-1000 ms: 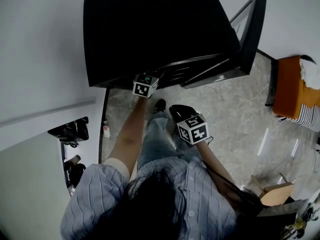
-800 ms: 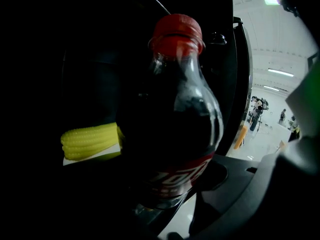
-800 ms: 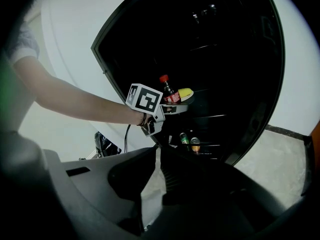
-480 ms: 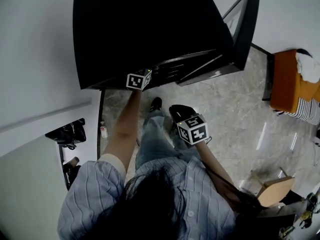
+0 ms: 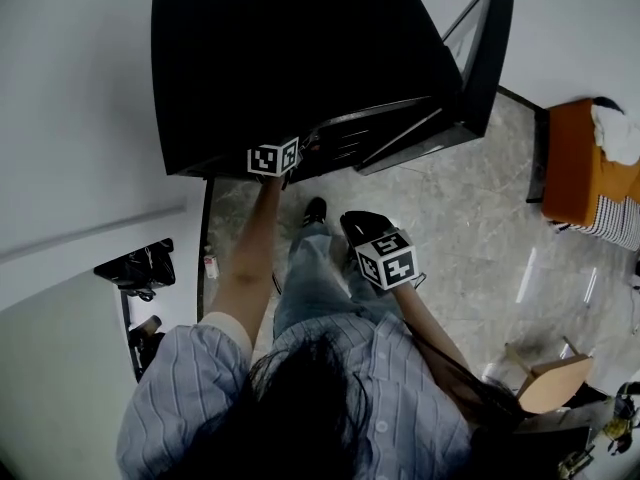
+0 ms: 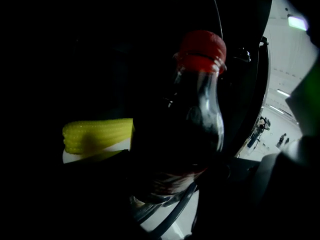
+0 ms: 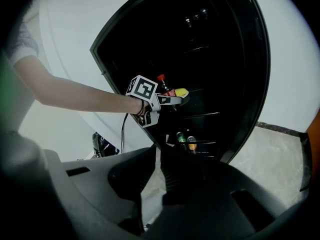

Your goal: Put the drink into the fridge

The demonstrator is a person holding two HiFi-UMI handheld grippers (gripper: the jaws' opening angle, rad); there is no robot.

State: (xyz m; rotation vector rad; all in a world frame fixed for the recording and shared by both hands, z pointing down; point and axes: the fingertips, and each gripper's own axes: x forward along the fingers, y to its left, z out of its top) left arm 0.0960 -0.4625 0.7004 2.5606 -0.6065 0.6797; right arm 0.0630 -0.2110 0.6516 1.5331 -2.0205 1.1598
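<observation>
Item: bottle [image 6: 197,114], clamped in your left tool [image 7: 175,99], inside fridge [image 5: 300,58] beside corn [image 6: 97,134]; right tool [image 7: 156,156] closed, empty. Stand it upright, clear of corn, before releasing

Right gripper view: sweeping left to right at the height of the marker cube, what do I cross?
Person's forearm → marker cube → red-capped bottle → yellow corn → open fridge door
</observation>
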